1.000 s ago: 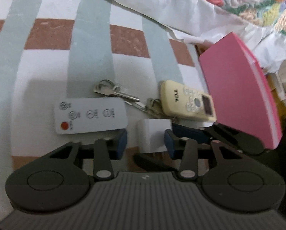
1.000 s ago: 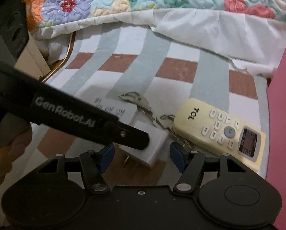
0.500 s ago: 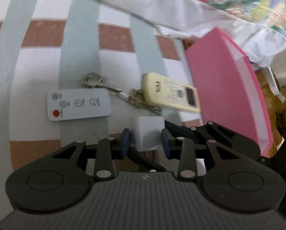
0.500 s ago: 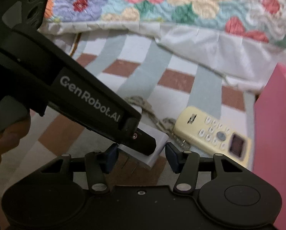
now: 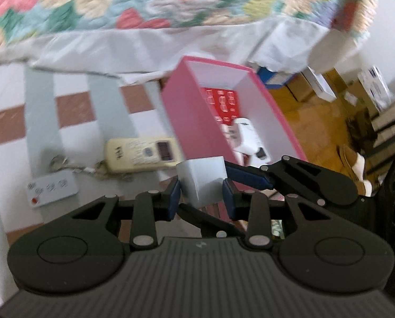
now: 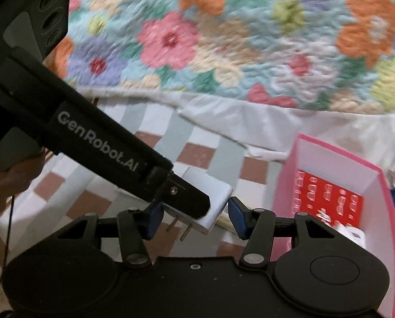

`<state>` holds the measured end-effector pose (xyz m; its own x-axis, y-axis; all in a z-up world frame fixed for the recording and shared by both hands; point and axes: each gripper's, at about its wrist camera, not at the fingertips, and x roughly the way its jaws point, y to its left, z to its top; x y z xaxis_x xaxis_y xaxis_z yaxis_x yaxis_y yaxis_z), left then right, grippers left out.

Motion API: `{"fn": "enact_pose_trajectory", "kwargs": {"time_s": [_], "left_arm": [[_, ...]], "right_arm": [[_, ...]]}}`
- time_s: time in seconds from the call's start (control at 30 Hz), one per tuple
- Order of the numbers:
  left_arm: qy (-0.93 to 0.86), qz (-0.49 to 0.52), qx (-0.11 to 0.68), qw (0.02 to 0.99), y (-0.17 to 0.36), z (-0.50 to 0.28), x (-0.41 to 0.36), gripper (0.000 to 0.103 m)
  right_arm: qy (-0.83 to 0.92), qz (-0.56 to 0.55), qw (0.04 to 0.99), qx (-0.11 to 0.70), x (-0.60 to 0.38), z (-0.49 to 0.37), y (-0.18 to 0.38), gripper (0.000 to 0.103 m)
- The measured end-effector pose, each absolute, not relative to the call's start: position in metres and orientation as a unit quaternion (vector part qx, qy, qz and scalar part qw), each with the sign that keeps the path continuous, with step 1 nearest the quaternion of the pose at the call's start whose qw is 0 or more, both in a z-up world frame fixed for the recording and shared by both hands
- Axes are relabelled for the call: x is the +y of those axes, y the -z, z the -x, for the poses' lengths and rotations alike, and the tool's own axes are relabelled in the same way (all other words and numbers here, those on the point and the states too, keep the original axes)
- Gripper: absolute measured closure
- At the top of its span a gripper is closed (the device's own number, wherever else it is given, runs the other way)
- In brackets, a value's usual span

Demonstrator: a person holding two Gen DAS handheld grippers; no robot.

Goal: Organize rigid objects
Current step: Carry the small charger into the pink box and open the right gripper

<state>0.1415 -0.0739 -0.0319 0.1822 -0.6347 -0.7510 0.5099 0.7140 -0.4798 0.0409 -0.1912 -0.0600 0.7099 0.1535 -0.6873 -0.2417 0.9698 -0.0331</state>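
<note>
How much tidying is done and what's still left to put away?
Done: a white gadget and a red card lie in the pink box. In hand: both the left gripper and the right gripper hold the white plug adapter. Left: the cream remote, white remote and keys.

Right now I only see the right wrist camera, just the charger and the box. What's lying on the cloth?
Observer: A cream remote, right beside the pink box.
Operator: Anything else?
Observer: A white remote, further from the box.
Operator: Is that all?
Observer: No, keys lie between the two remotes.
</note>
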Motion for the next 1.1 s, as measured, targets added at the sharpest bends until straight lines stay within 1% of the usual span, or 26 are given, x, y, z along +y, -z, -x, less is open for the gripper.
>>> {"fn": "enact_pose_trajectory", "kwargs": {"time_s": [0.2,0.37,0.47,0.57,0.73,0.83,0.87,0.97,1.1], "left_arm": [[0.387,0.021,0.513,0.766,0.015,-0.134,-0.116,0.069],[0.386,0.003,0.513,0.766,0.007,-0.143,-0.150,0.069],[0.381,-0.005,0.531,0.757,0.013,-0.155,-0.175,0.069],[0.371,-0.044,0.542,0.753,0.024,-0.164,-0.205,0.069],[0.352,-0.085,0.553,0.751,0.039,-0.178,-0.237,0.069],[0.344,-0.087,0.557,0.751,0.046,-0.186,-0.244,0.069],[0.341,-0.082,0.554,0.755,0.047,-0.188,-0.245,0.066],[0.340,-0.062,0.535,0.771,0.046,-0.192,-0.243,0.062],[0.345,-0.032,0.516,0.783,0.032,-0.196,-0.227,0.057]], "right_arm": [[-0.073,0.041,0.930,0.359,-0.220,-0.034,0.051,0.044],[-0.048,0.022,0.936,0.348,-0.243,-0.036,0.045,0.044],[-0.034,0.013,0.933,0.359,-0.261,-0.044,0.048,0.044],[-0.018,-0.015,0.927,0.373,-0.279,-0.057,0.060,0.044],[-0.012,-0.112,0.911,0.396,-0.315,-0.078,0.079,0.044],[-0.021,-0.124,0.905,0.408,-0.322,-0.091,0.085,0.044],[-0.022,-0.125,0.904,0.409,-0.324,-0.094,0.087,0.044],[-0.020,-0.139,0.900,0.413,-0.329,-0.101,0.091,0.037],[-0.018,-0.142,0.899,0.413,-0.332,-0.094,0.090,0.036]]}}
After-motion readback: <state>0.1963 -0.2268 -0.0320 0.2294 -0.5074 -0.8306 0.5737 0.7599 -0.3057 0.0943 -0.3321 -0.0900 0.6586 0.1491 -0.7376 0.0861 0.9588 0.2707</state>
